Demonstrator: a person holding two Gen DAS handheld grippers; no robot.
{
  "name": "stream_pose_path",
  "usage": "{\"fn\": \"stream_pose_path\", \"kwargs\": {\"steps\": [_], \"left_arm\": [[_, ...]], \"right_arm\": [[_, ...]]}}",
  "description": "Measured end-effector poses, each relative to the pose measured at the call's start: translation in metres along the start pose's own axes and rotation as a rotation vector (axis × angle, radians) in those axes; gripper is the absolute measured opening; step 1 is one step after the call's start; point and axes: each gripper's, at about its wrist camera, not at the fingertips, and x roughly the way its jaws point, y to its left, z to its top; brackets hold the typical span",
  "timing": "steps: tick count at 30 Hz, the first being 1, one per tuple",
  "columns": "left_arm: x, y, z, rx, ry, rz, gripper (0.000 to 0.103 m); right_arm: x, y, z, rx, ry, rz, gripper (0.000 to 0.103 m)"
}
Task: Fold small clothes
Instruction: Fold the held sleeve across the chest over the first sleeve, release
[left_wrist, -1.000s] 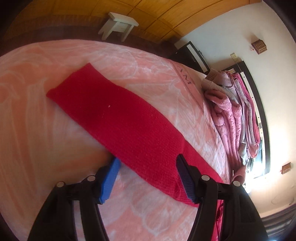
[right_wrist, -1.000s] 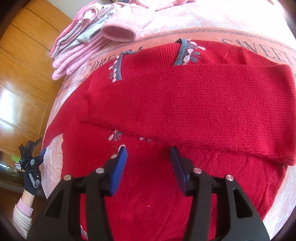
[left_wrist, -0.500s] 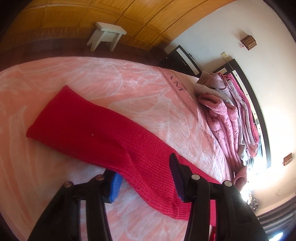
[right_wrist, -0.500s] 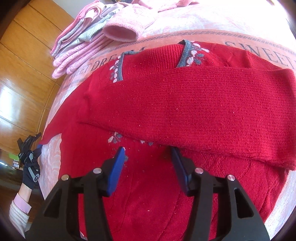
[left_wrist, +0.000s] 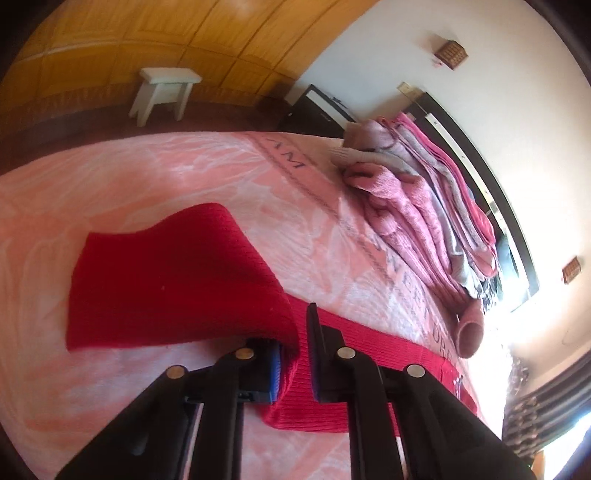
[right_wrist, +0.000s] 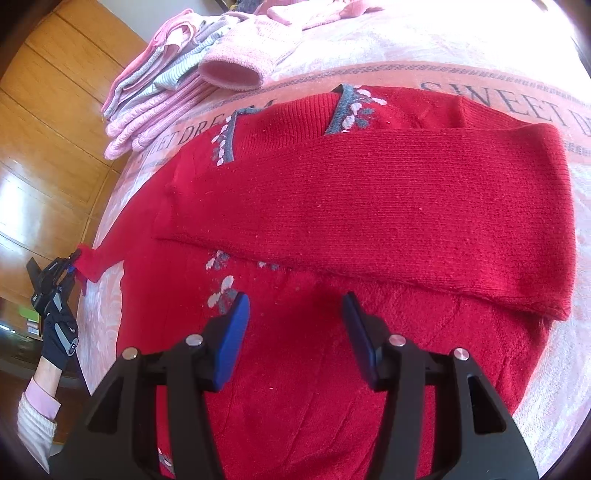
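A red knit sweater (right_wrist: 369, 206) lies flat on the pink bedspread (right_wrist: 480, 40), with one sleeve folded across its chest. Its other sleeve (left_wrist: 166, 280) stretches out to the side. My left gripper (left_wrist: 295, 350) is shut on that sleeve partway along it, and the cloth is raised and drapes over the left finger. In the right wrist view the left gripper (right_wrist: 70, 266) shows at the far left, held by a gloved hand (right_wrist: 59, 339), with the sleeve's end pinched. My right gripper (right_wrist: 295, 314) hangs open just above the sweater's body, with nothing between its fingers.
A pile of folded pink and grey clothes (left_wrist: 417, 210) sits by the bed's head, also seen in the right wrist view as the pile (right_wrist: 177, 85). A white stool (left_wrist: 166, 88) stands on the floor past the bed's edge, in front of a wooden wall.
My left gripper went from open around the sleeve to shut on it, and the sleeve has risen off the bedspread and bunched. The right gripper has barely moved.
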Motion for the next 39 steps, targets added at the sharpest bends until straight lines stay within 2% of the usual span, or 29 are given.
{"fn": "stream_pose_path", "kwargs": {"steps": [7, 12, 16, 21, 25, 27, 29, 32, 35, 39], "left_arm": [[0.016, -0.118, -0.040, 0.219, 0.049, -0.169, 0.006], [0.029, -0.195, -0.080, 0.280, 0.109, -0.331, 0.006], [0.036, -0.245, -0.115, 0.342, 0.152, -0.419, 0.006], [0.050, -0.289, -0.159, 0.360, 0.215, -0.502, 0.006], [0.064, -0.312, -0.192, 0.361, 0.279, -0.537, 0.006], [0.078, -0.317, -0.207, 0.371, 0.332, -0.528, 0.007], [0.097, -0.316, -0.227, 0.371, 0.436, -0.501, 0.014], [0.118, -0.307, -0.254, 0.352, 0.598, -0.468, 0.017], [0.114, -0.294, -0.256, 0.352, 0.650, -0.484, 0.017], [0.080, -0.276, -0.231, 0.359, 0.662, -0.523, 0.020]], "right_arm": [[-0.014, -0.023, 0.000, 0.053, -0.025, -0.007, 0.053], [-0.023, -0.037, 0.000, 0.078, -0.040, -0.008, 0.053], [-0.028, -0.044, 0.000, 0.091, -0.046, -0.008, 0.053], [-0.035, -0.054, -0.002, 0.103, -0.058, -0.008, 0.053], [-0.040, -0.060, -0.002, 0.109, -0.070, -0.010, 0.053], [-0.041, -0.063, -0.002, 0.114, -0.070, -0.010, 0.053], [-0.041, -0.066, -0.002, 0.122, -0.068, -0.009, 0.053], [-0.040, -0.068, -0.003, 0.129, -0.062, -0.008, 0.054], [-0.039, -0.064, 0.000, 0.138, -0.059, 0.008, 0.054], [-0.037, -0.043, 0.009, 0.124, -0.052, 0.057, 0.055]]}}
